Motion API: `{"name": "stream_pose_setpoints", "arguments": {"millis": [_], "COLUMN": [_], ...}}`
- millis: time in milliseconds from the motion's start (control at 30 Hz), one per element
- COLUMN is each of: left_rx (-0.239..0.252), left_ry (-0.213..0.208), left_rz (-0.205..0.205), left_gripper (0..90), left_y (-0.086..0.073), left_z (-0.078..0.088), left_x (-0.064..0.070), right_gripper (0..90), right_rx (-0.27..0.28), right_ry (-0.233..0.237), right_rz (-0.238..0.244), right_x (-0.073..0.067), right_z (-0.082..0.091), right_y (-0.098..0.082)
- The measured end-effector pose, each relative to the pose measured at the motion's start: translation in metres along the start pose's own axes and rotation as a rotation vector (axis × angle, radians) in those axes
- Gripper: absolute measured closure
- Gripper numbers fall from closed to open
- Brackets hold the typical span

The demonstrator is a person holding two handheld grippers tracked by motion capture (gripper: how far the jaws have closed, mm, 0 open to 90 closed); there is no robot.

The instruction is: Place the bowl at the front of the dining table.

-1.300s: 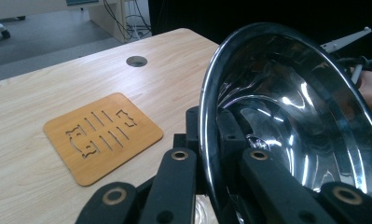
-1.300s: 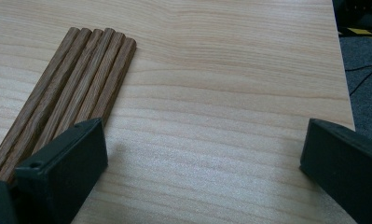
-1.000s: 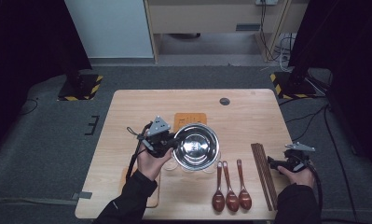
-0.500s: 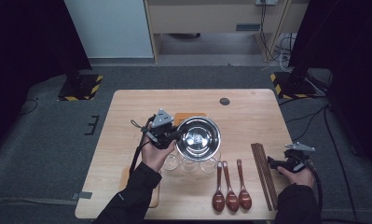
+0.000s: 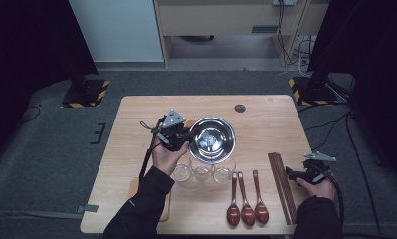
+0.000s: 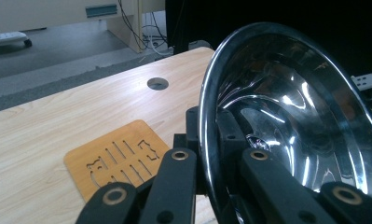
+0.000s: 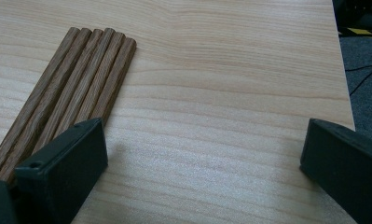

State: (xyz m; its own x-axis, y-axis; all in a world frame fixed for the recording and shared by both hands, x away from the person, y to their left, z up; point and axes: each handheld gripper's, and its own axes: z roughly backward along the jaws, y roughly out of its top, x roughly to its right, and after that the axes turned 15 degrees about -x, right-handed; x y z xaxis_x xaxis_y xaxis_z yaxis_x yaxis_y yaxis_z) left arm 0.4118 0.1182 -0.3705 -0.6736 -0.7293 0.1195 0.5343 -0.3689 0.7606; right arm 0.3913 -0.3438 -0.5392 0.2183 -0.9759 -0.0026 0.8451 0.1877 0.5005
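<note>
Our left tool (image 5: 185, 135) stays clamped on the bowl (image 5: 212, 140) rim, now carried farther up the counter (image 5: 265, 124). Our right tool (image 5: 291, 174) rests unmoved, jaws apart.

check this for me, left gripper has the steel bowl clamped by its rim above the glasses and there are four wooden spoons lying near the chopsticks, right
Not quite: there are three wooden spoons, not four, as the high view shows. The rest holds: the left gripper has the steel bowl clamped by its rim above the glasses, and the spoons lie near the chopsticks.
</note>
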Motion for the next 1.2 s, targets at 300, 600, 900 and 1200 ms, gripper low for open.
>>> {"name": "stream_pose_setpoints", "arguments": {"millis": [300,600,900,1200], "left_rx": [0.002,0.005,0.005,-0.005], "left_ry": [0.017,0.04,0.06,0.081], "left_rz": [0.012,0.027,0.053,0.065], "left_gripper": [86.3,86.4,86.4,86.4], "left_y": [0.008,0.015,0.019,0.024], "left_z": [-0.004,-0.01,-0.016,-0.023], "left_x": [-0.007,-0.016,-0.029,-0.039], "right_gripper": [0.6,0.6,0.6,0.5], "right_rx": [0.0,0.0,0.0,-0.001], "right_ry": [0.0,0.0,0.0,0.001], "right_rz": [0.0,0.0,0.0,-0.002], "right_x": [0.0,0.0,0.0,0.0], "right_z": [0.0,0.0,0.0,0.0], "right_y": [0.0,0.0,0.0,0.0]}}
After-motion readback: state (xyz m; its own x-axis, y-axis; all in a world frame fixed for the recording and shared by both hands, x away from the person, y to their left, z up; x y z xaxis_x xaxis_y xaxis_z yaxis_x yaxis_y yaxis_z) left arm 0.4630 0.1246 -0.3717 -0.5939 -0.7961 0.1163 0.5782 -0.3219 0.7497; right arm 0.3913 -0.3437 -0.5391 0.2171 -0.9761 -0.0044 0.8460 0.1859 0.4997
